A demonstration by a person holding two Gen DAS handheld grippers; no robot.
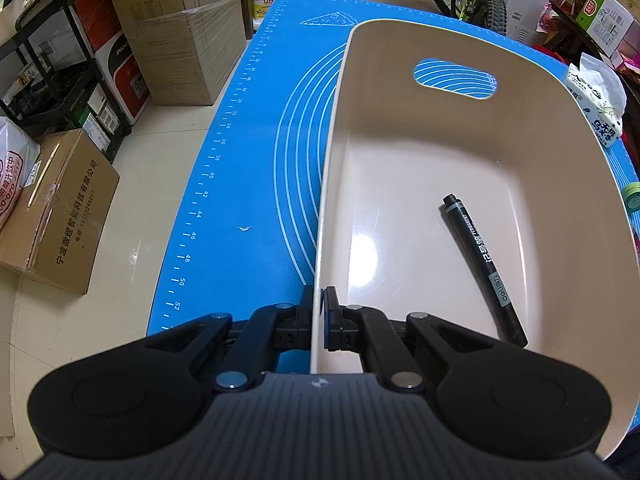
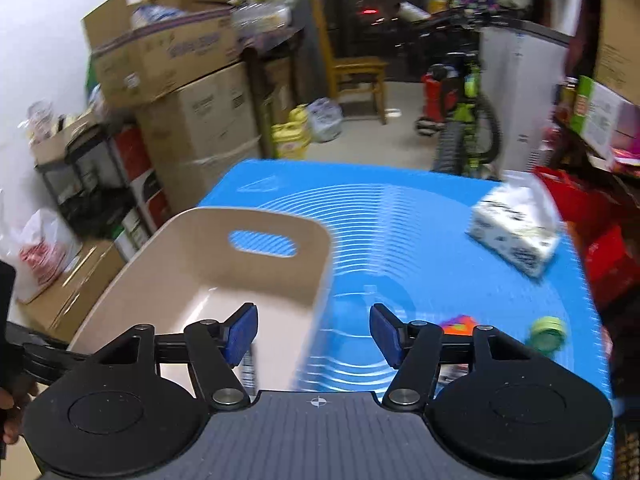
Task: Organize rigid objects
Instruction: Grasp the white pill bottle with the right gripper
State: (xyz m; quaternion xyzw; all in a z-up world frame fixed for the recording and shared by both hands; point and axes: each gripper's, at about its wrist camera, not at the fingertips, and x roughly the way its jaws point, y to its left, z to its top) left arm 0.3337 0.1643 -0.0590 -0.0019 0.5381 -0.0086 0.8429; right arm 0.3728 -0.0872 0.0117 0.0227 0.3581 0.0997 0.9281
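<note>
Left gripper [image 1: 322, 308]: bottom centre of its frame, pointing steeply down, jaws pinched on the bin [image 1: 420, 128] wall, one pad each side. Right gripper [image 2: 313, 330]: bottom centre of its frame, tilted down less steeply, jaws apart, blue pads [image 2: 242, 330] clear, nothing between them. Frame blurred. Part of a hand [image 2: 10, 420] at lower left edge.
</note>
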